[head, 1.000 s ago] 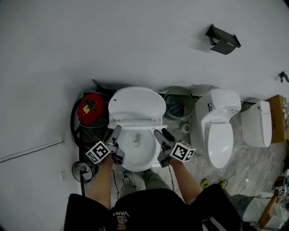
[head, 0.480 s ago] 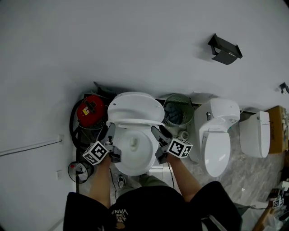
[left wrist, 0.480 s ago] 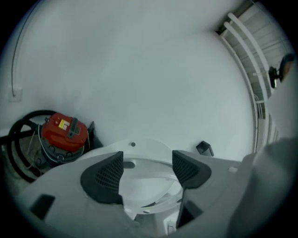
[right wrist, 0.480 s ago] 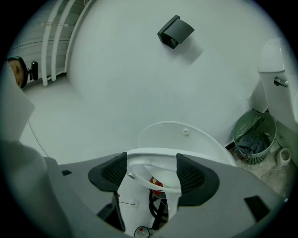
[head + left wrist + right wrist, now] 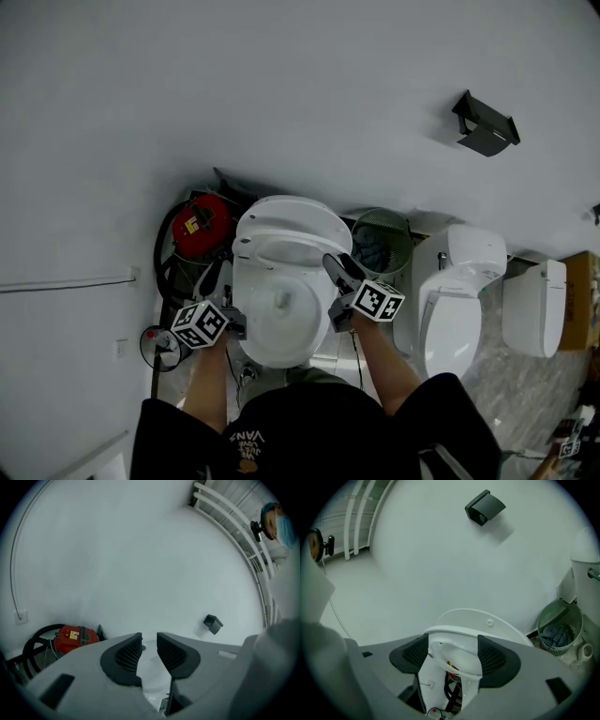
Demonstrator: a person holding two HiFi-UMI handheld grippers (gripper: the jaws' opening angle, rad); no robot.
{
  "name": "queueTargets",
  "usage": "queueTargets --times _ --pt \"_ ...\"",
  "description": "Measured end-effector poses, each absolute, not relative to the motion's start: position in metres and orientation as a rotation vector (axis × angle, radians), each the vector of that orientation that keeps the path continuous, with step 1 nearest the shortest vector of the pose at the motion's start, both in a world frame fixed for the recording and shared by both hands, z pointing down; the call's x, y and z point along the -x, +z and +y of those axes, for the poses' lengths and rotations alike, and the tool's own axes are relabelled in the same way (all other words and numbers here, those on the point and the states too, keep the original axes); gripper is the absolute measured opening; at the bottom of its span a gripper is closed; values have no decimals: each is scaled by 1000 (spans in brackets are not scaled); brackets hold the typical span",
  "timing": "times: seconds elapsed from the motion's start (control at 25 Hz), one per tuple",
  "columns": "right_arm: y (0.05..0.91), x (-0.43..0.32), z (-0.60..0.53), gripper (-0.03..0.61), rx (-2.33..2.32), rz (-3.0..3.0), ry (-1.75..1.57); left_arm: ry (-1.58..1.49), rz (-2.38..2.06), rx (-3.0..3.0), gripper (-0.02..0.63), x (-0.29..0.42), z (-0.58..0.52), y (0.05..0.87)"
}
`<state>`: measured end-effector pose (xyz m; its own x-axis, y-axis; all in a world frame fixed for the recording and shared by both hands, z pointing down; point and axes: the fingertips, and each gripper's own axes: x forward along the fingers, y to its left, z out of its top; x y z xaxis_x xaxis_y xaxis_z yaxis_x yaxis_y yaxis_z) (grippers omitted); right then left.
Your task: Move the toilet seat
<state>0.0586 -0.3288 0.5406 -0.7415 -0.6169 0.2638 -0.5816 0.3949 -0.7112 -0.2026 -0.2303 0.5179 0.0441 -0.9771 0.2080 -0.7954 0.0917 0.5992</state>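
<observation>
Three white ceramic toilets (image 5: 274, 354) stand in a row, with one red canister vacuum (image 5: 206, 223) left of the left fingers (image 5: 125, 658), one green mesh waste basket (image 5: 380, 242) right of the right fingers (image 5: 497, 660) and one black wall-mounted holder (image 5: 487, 127) high beyond them. The left gripper (image 5: 149, 641) is closing, its jaws a narrow slot apart with nothing pinched (only white toilet shows past the gap). The right gripper (image 5: 452, 644) stands wide open; the white plastic toilet seat ring (image 5: 456, 630), tilted partly up before one raised white lid (image 5: 473, 620), sits between its fingers, contact unclear.
</observation>
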Motion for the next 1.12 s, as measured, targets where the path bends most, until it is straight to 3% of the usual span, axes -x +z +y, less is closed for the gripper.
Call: queueTargets --times 0.24,0.52,1.12 --pt "543 -56 -337 316 1120 2604 -1284 -267 -1874 -1764 0 209 -216 515" --pt "546 -56 -345 299 1182 2597 -1262 -33 -1862 -1854 0 192 -206 513" --pt "552 -70 -363 290 1315 2504 -1305 97 -1840 -1885 0 193 -168 498"
